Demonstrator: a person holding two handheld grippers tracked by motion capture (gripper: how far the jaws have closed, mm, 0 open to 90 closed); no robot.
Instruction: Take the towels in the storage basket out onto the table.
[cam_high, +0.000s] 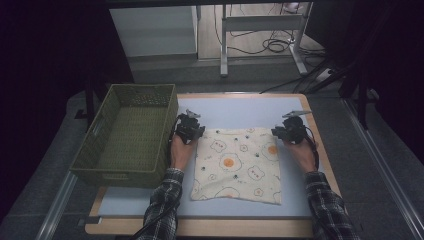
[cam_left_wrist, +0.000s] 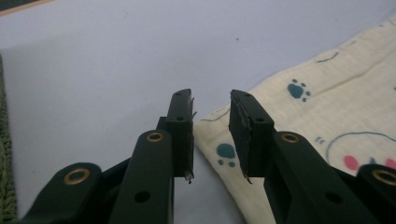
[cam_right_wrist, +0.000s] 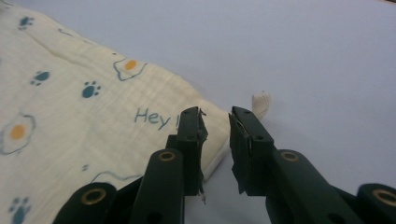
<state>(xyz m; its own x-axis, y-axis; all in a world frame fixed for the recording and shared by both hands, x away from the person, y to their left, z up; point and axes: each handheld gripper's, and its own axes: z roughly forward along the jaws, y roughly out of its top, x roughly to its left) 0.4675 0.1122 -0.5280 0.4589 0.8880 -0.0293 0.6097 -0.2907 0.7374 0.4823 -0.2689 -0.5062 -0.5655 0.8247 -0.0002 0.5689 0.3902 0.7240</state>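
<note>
A cream cloth (cam_high: 239, 164) printed with fried eggs and paw prints lies flat on the pale blue mat (cam_high: 235, 111). My left gripper (cam_high: 189, 128) sits at the cloth's far left corner (cam_left_wrist: 208, 119), open, its jaws straddling the corner's edge without pinching it. My right gripper (cam_high: 290, 131) is at the far right corner (cam_right_wrist: 212, 116), also open, the jaws just above the cloth edge. A small white tag (cam_right_wrist: 261, 100) sticks out past that corner.
A green woven basket (cam_high: 127, 134) stands at the left of the table, close beside my left hand. The wooden table edge (cam_high: 200, 227) runs along the front. Behind the table are a desk frame and cables on the floor.
</note>
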